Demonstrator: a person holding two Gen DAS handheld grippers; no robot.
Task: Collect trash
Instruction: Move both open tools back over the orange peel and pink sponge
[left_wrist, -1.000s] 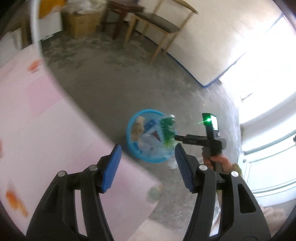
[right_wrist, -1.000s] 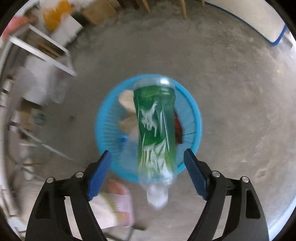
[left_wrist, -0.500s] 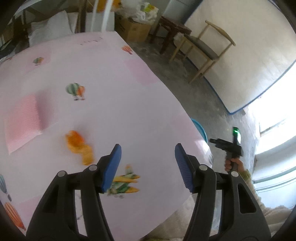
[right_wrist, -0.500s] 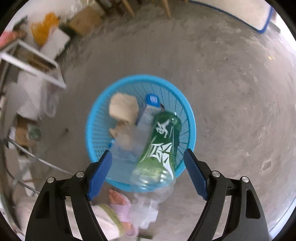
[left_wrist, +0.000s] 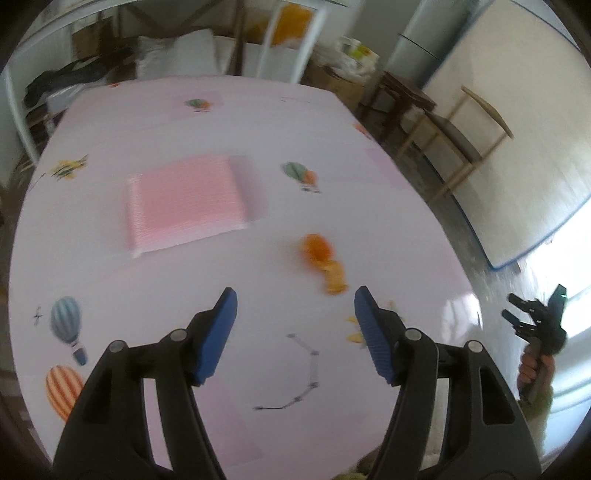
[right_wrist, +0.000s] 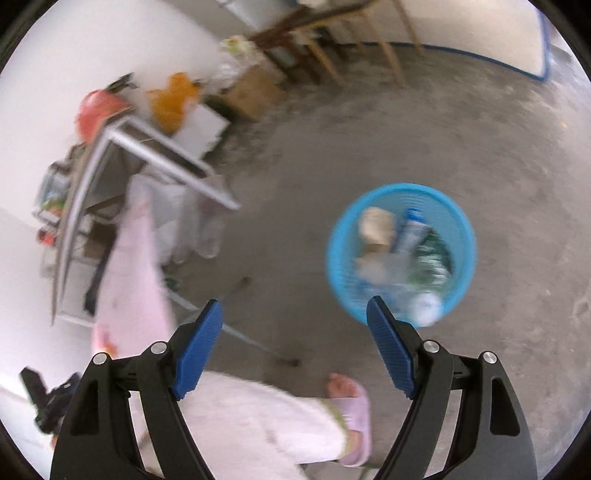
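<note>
Orange peel scraps (left_wrist: 323, 260) lie on the pink tablecloth (left_wrist: 258, 369), just beyond my left gripper (left_wrist: 295, 297) and slightly to its right. Its jaws are opening and nothing is between them. A pink folded cloth (left_wrist: 184, 203) lies farther back on the left. In the right wrist view, the blue trash basket (right_wrist: 467, 236) stands on the concrete floor and holds a green bottle (right_wrist: 430, 254), a carton and crumpled paper. My right gripper (right_wrist: 295, 312) hangs open and empty above the floor, to the left of the basket. It also shows as the right gripper (left_wrist: 535, 321) past the table's right edge.
A wooden chair (left_wrist: 461, 136) and a cardboard box (left_wrist: 343, 85) stand beyond the table. The person's leg and a foot in a pink slipper (right_wrist: 354, 398) are under my right gripper. A metal rack (right_wrist: 110, 177) with clutter stands at the left.
The green bottle dropped from between the right jaws into the basket, and the right gripper rose and swung left. The left view swung from the floor and basket onto the table.
</note>
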